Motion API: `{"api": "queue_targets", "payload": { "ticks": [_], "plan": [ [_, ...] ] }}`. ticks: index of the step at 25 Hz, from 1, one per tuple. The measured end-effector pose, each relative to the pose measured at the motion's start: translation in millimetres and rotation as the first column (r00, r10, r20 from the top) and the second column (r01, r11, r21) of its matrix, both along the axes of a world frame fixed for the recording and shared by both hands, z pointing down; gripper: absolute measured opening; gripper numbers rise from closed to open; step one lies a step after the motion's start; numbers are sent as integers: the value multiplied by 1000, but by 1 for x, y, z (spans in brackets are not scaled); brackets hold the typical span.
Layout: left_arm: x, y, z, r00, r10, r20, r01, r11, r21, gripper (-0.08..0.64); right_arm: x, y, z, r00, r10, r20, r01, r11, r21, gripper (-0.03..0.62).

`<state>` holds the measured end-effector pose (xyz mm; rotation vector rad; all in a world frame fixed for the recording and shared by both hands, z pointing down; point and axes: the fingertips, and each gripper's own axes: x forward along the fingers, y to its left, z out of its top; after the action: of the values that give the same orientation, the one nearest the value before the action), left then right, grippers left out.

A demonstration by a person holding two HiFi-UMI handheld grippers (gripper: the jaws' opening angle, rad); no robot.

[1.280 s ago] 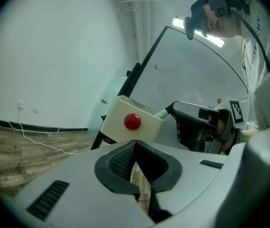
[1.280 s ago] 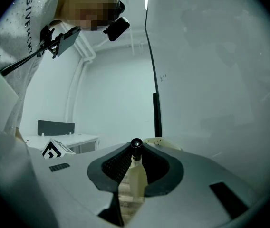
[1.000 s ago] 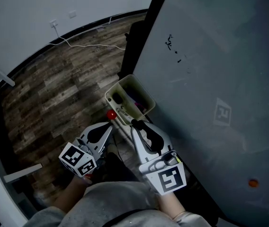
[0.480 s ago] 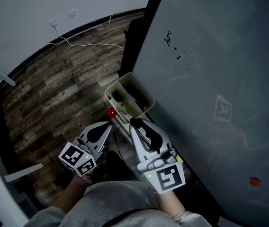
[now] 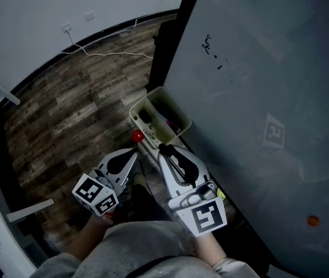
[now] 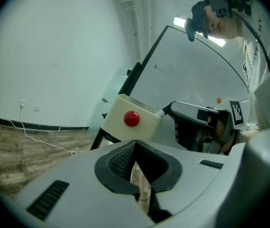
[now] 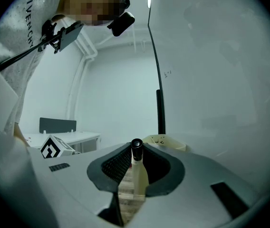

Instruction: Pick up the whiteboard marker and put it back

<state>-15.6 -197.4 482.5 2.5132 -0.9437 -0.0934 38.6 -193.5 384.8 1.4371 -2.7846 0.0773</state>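
The whiteboard marker (image 7: 137,172), white with a black cap, stands between the jaws of my right gripper (image 7: 136,150), which is shut on it. In the head view the right gripper (image 5: 165,150) points at the cream holder box (image 5: 179,110) fixed to the whiteboard (image 5: 257,86). The marker's white end (image 6: 162,111) shows just beside the box (image 6: 120,127). A round red magnet (image 5: 136,136) sits on the box's near face. My left gripper (image 5: 134,152) hangs just left of the box, shut with nothing in it (image 6: 135,146).
A white cable (image 5: 112,54) trails across the wooden floor toward a wall socket (image 5: 66,28). The whiteboard's dark frame (image 5: 167,39) rises behind the box. An orange magnet (image 5: 312,220) and a square tag (image 5: 273,133) sit on the board. A white desk (image 7: 63,137) stands at the left.
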Motion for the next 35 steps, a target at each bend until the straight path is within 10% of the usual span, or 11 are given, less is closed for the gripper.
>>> {"api": "queue_targets", "payload": {
  "ticks": [35],
  "plan": [
    [-6,34,-8,1000,9,8,-9,1000,18,14,5,34,13,1000,29,5,-29,999,-37,92]
  ]
}}
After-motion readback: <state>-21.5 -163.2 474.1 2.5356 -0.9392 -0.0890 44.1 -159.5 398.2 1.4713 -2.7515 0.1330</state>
